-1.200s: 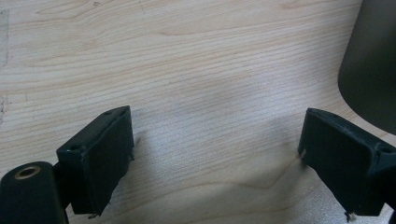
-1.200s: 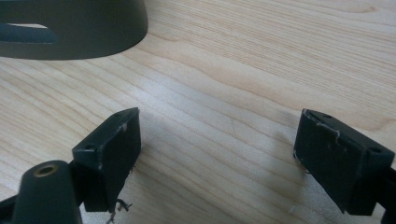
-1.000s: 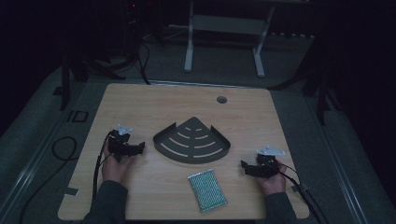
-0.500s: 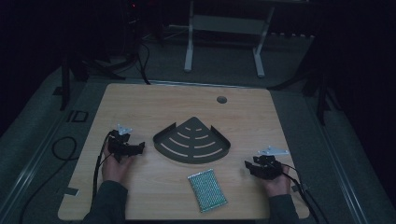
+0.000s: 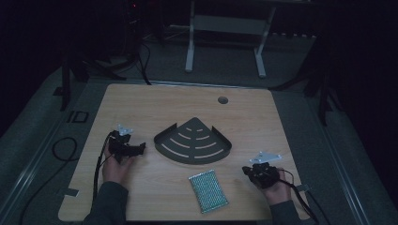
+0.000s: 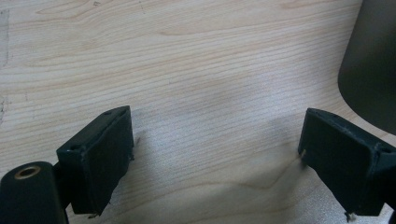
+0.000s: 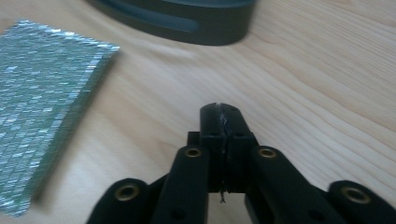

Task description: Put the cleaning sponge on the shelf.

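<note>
A dark fan-shaped slotted tray (image 5: 193, 142) lies at the table's centre. A glittery green-silver rectangular pad (image 5: 208, 190) lies flat in front of it. My left gripper (image 5: 139, 149) rests left of the tray, open, with bare wood between its jaws (image 6: 215, 140) and the tray's edge (image 6: 373, 70) off to one side. My right gripper (image 5: 247, 170) is near the front right, to the right of the pad. Its jaws have just been closing and now meet with nothing between them (image 7: 221, 112). Ahead of them lie the pad (image 7: 37, 107) and the tray's rim (image 7: 187, 18).
The wooden table (image 5: 141, 108) has a round cable hole (image 5: 223, 100) at the back. Cables trail off the left edge (image 5: 61, 150). A white metal frame (image 5: 225, 28) stands on the floor beyond the table.
The right gripper's jaws have gone from open to shut, and that hand has shifted a little toward the near edge. The left hand has kept still.
</note>
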### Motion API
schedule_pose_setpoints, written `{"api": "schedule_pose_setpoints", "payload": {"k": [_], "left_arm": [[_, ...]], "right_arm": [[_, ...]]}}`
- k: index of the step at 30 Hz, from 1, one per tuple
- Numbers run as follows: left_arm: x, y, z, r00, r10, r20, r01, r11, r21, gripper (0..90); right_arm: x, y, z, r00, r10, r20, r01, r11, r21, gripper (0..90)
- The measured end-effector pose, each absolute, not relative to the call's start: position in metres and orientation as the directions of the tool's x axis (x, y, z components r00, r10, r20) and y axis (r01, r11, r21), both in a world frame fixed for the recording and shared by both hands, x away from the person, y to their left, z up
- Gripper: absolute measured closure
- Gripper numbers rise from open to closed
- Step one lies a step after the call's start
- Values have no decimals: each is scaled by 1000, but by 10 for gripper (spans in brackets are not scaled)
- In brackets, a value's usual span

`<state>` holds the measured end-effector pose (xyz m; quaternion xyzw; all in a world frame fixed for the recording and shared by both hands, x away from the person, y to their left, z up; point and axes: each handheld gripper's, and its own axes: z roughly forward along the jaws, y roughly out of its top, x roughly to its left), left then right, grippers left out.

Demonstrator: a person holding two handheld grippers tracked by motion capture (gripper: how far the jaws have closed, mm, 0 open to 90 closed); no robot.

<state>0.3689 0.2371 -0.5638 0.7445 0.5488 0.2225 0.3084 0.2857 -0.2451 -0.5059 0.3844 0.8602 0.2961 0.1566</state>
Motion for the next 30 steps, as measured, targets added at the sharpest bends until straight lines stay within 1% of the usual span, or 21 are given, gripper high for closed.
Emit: {"api": "schedule_pose_setpoints", "payload": {"k": [2, 6, 8, 10, 11, 17, 24, 30], "left_arm": [[369, 237, -564, 299, 954, -7, 680, -207, 703, 109], [369, 237, -564, 298, 954, -7, 680, -207, 703, 109], [369, 237, -564, 298, 954, -7, 680, -207, 703, 109], [369, 237, -564, 298, 954, -7, 680, -207, 703, 109], [369, 237, -564, 298, 954, -7, 680, -207, 703, 109], [369, 237, -564, 298, 954, -7, 680, -207, 703, 109], [369, 237, -564, 298, 954, -7, 680, -207, 703, 109], [369, 237, -564, 298, 954, -7, 680, -207, 703, 109]], "right_arm": [[283, -237, -503, -671, 739, -51, 556, 548, 624, 899], [279, -225, -501, -704, 709, -37, 535, 564, 628, 899], [276, -211, -504, -733, 680, -36, 515, 589, 623, 899], [275, -208, -505, -737, 675, -36, 514, 593, 620, 899], [272, -199, -508, -753, 657, -37, 502, 609, 614, 899], [261, -179, -513, -790, 613, -24, 476, 637, 606, 898], [252, -163, -517, -823, 568, -10, 449, 661, 601, 898], [252, -162, -524, -822, 569, -10, 456, 670, 585, 899]]}}
